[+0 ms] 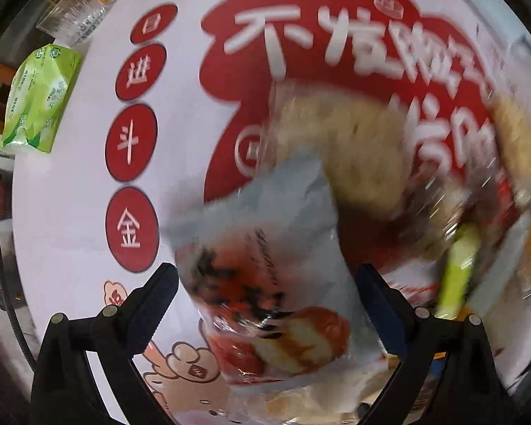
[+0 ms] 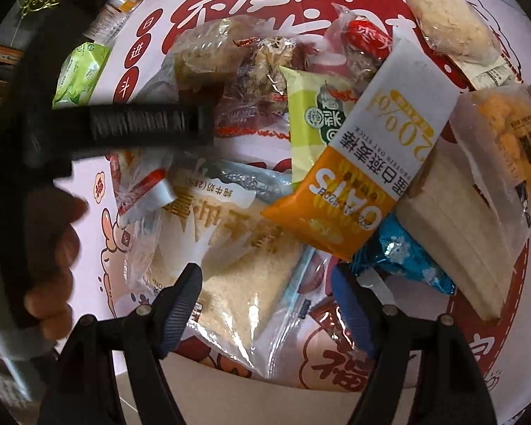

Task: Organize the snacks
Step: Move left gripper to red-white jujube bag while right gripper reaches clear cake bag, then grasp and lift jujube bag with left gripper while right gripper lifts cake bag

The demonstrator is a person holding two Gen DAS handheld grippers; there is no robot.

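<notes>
A pile of wrapped snacks lies on a round table with a red-and-white printed cover. My left gripper points straight down, jaws wide, with a white-and-grey packet showing a red-glazed cake between its fingers; the view is blurred and no pad visibly presses it. The right wrist view shows one left finger and the hand holding that gripper. My right gripper hangs open over a clear-wrapped crumb-coated pastry, holding nothing. An orange-and-white oat bar and a blue foil packet lie just beyond.
A green tissue pack sits at the table's left rim, also seen as the green tissue pack. A clear plastic container and a bottle stand at the far left. Sliced bread in wrap lies right.
</notes>
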